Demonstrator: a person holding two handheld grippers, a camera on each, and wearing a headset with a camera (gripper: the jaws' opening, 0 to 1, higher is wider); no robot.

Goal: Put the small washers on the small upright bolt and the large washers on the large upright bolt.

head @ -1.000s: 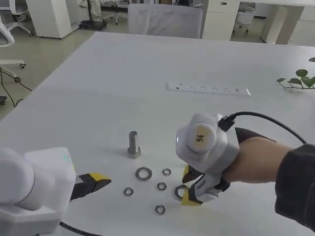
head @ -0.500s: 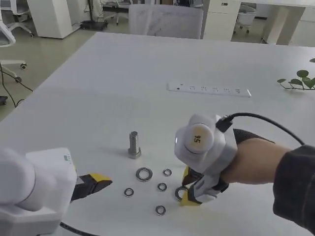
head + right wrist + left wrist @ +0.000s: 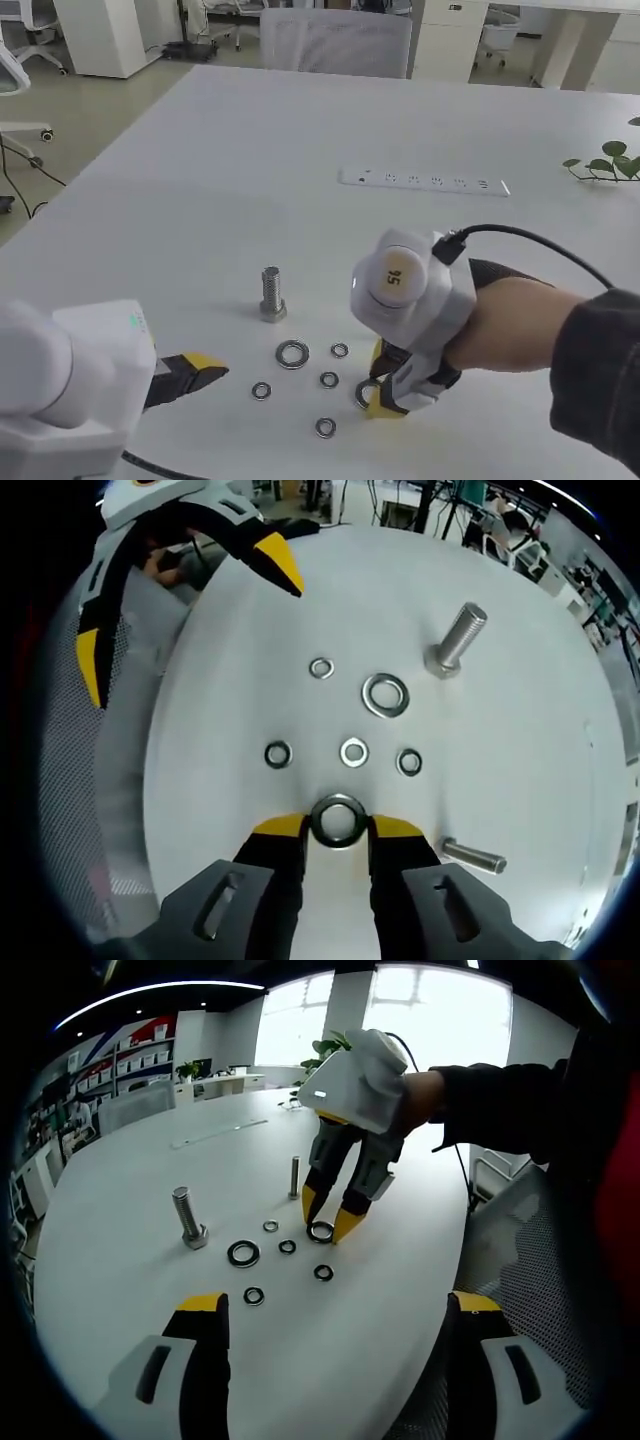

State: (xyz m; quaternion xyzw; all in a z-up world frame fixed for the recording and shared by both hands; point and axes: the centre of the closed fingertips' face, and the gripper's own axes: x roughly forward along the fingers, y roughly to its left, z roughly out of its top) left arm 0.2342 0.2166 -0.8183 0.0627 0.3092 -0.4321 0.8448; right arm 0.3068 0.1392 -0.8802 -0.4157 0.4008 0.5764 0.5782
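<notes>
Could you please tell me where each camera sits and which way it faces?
Head view: on the headset, looking forward and down over the table; shows the person's hand on the right gripper, the left gripper lower left.
Left gripper view: on the left gripper, facing the right gripper; own open jaws at bottom.
Right gripper view: on the right gripper, looking down; own jaws pinch a large washer.
Shared: both gripper views show the large bolt and small bolt.
</notes>
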